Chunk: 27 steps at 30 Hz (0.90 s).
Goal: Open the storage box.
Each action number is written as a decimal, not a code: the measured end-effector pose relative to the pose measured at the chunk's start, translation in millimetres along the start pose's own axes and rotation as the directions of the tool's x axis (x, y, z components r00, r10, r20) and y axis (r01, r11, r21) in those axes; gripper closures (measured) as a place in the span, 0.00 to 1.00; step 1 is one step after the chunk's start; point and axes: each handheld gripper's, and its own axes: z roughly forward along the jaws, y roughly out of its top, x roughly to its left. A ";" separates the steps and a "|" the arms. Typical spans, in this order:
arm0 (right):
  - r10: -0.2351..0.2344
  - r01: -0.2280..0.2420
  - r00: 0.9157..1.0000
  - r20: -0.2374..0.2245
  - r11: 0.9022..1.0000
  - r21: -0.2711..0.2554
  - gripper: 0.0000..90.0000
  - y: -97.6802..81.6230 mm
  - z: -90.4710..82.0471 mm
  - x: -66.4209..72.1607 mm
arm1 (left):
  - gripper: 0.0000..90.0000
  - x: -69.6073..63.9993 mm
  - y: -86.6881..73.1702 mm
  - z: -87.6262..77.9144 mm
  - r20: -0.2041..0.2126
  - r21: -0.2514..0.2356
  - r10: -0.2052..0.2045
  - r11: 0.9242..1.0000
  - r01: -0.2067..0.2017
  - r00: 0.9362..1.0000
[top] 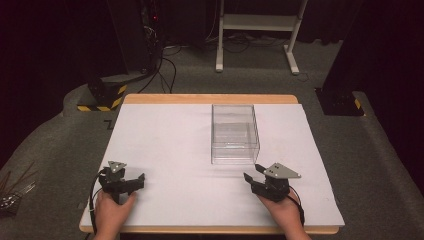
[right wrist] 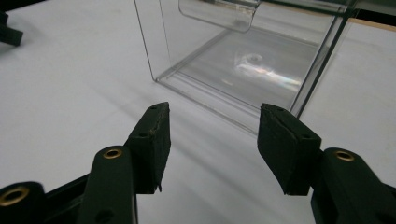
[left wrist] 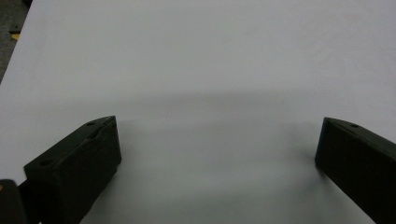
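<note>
Mostly dark around the edges of the high view: the upper corners go black, and the gear in the upper left by the cables is hard to make out. Items at the far left edge on the floor are cut off, unclear what they are.

Desk (top: 165, 145) with white cover sits centre frame. Clear box (top: 234, 134) stands right of centre on it, upright; nothing visible inside. In the right gripper view the box (right wrist: 243, 56) is cut off at the top edge, glare on its floor, and a clear curved piece near the top is only partly seen.

Left hand-held gripper (top: 131, 180) at lower left of the high view, held by the left hand (top: 112, 212), jaws spread wide, holding nothing. Left gripper view: left hand-held gripper (left wrist: 217, 140) over bare white cover, jaw bases cut off at the bottom corners.

Right hand-held gripper (top: 254, 173) at lower right, held by the right hand (top: 283, 212), jaws wide, holding nothing, just below the box's near edge, apart from it. Right gripper view: right hand-held gripper (right wrist: 212, 123) points at the box's near corner, not touching.
</note>
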 end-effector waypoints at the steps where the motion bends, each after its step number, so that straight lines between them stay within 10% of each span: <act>1: 0.000 0.000 1.000 0.000 1.000 0.000 0.50 0.0 0.0 0.0 | 0.00 0.0 0.0 0.0 0.000 0.000 0.000 1.000 0.000 1.000; 27: 0.056 -0.058 0.998 -0.032 0.997 -0.043 0.60 33.0 31.7 -9.7 | 0.00 0.0 0.0 0.0 0.000 0.000 0.000 1.000 0.000 1.000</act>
